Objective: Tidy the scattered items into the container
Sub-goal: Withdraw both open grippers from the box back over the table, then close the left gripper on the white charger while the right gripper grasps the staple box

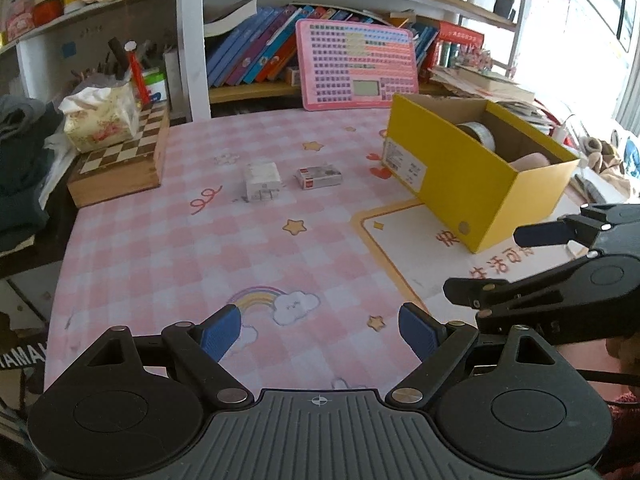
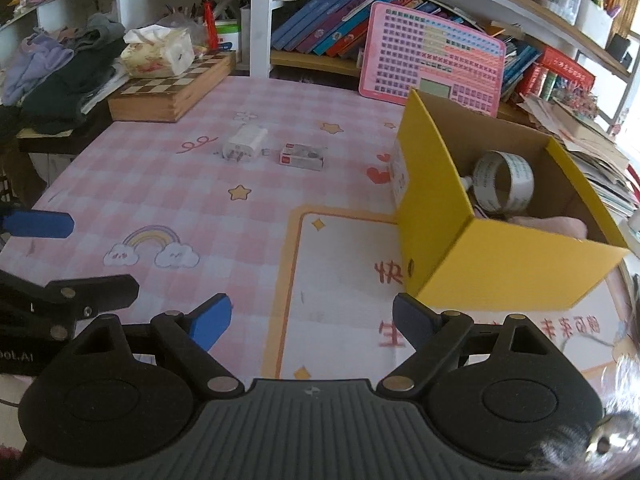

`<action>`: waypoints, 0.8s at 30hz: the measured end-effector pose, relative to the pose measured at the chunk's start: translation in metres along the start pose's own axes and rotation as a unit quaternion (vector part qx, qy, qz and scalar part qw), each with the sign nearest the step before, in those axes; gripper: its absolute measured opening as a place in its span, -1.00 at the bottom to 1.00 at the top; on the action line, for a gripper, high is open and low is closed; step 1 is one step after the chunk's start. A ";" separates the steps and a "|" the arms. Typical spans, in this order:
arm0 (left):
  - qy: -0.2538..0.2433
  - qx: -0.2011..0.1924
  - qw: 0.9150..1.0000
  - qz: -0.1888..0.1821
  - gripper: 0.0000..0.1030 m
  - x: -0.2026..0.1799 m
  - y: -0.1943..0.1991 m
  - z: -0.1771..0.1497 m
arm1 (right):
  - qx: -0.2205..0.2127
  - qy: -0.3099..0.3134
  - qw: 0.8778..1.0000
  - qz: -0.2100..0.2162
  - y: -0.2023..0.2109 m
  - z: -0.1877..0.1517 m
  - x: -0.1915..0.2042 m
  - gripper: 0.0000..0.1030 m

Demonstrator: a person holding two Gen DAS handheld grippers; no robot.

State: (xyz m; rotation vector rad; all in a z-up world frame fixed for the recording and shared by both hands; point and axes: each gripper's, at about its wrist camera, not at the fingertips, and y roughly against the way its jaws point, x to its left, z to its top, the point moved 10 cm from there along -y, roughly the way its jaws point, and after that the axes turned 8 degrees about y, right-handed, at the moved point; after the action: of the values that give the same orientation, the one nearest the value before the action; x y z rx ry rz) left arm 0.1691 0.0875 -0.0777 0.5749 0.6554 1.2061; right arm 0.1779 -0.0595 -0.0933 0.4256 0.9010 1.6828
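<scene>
A white charger plug [image 1: 262, 181] [image 2: 245, 142] and a small red-and-white box [image 1: 319, 177] [image 2: 302, 156] lie side by side on the pink checked tablecloth, mid-table. To their right stands the open yellow cardboard box [image 1: 460, 184] [image 2: 500, 264]. It holds a tape roll [image 1: 478, 133] [image 2: 504, 180] and something pink [image 2: 552, 224]. My left gripper [image 1: 320, 332] is open and empty over the near part of the table, well short of both items. My right gripper [image 2: 312, 320] is open and empty too, near the yellow box's front corner. Each gripper shows at the edge of the other's view.
A wooden chessboard case [image 1: 120, 168] with a tissue pack [image 1: 100, 120] on top sits at the back left. A pink chart board [image 1: 356, 64] leans on the bookshelf behind. Dark clothes [image 2: 68, 76] pile up at the left edge and loose papers [image 2: 592, 148] at the right.
</scene>
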 end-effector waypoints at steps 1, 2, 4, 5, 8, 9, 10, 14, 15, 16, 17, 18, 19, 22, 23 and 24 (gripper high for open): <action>-0.002 0.000 1.000 0.002 0.72 0.002 -0.003 0.003 | 0.000 -0.001 1.000 0.003 -0.005 0.004 -0.001 0.69; -0.004 -0.002 1.000 0.004 0.72 0.004 -0.006 0.007 | -0.001 -0.002 1.000 0.006 -0.010 0.009 -0.002 0.66; 0.000 -0.007 1.000 0.008 0.71 0.009 -0.014 0.016 | -0.005 -0.002 1.000 0.010 -0.019 0.019 -0.003 0.64; 0.002 -0.007 1.000 0.013 0.71 0.012 -0.020 0.021 | -0.007 -0.003 1.000 0.011 -0.024 0.025 -0.005 0.64; 0.009 -0.005 1.000 0.021 0.71 0.021 -0.035 0.032 | -0.011 -0.011 1.000 0.017 -0.040 0.041 -0.008 0.64; 0.010 -0.005 1.000 0.023 0.71 0.024 -0.040 0.035 | -0.011 -0.013 1.000 0.018 -0.046 0.046 -0.010 0.64; 0.012 -0.005 1.000 0.025 0.71 0.028 -0.045 0.039 | -0.010 -0.015 1.000 0.019 -0.052 0.051 -0.011 0.64; 0.016 -0.007 0.999 0.031 0.71 0.040 -0.069 0.058 | -0.011 -0.028 0.999 0.021 -0.076 0.069 -0.013 0.64; 0.014 -0.006 0.999 0.031 0.71 0.042 -0.075 0.061 | -0.012 -0.028 0.999 0.018 -0.081 0.074 -0.013 0.61; 0.012 -0.005 0.999 0.032 0.71 0.045 -0.081 0.065 | -0.013 -0.024 1.000 0.010 -0.086 0.079 -0.014 0.60; 0.010 -0.003 0.999 0.033 0.71 0.047 -0.087 0.069 | -0.015 -0.020 1.000 0.004 -0.090 0.082 -0.014 0.60; 0.009 -0.003 0.999 0.034 0.71 0.049 -0.092 0.072 | -0.018 -0.017 1.000 -0.001 -0.094 0.086 -0.015 0.60; 0.009 -0.004 0.999 0.035 0.71 0.051 -0.097 0.075 | -0.020 -0.017 1.000 -0.005 -0.097 0.090 -0.017 0.59; 0.012 -0.005 0.999 0.030 0.70 0.057 -0.112 0.085 | -0.028 -0.013 0.999 -0.015 -0.107 0.101 -0.022 0.59; 0.013 -0.006 1.000 0.028 0.70 0.058 -0.116 0.088 | -0.030 -0.012 0.999 -0.019 -0.111 0.104 -0.024 0.58; 0.014 -0.008 1.000 0.027 0.70 0.059 -0.121 0.091 | -0.029 -0.013 0.999 -0.021 -0.114 0.108 -0.026 0.58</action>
State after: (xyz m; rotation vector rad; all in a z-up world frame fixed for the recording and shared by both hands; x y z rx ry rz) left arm 0.3274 0.1078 -0.1103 0.5667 0.6564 1.2696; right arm 0.3350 -0.0373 -0.1050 0.3850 0.8351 1.6566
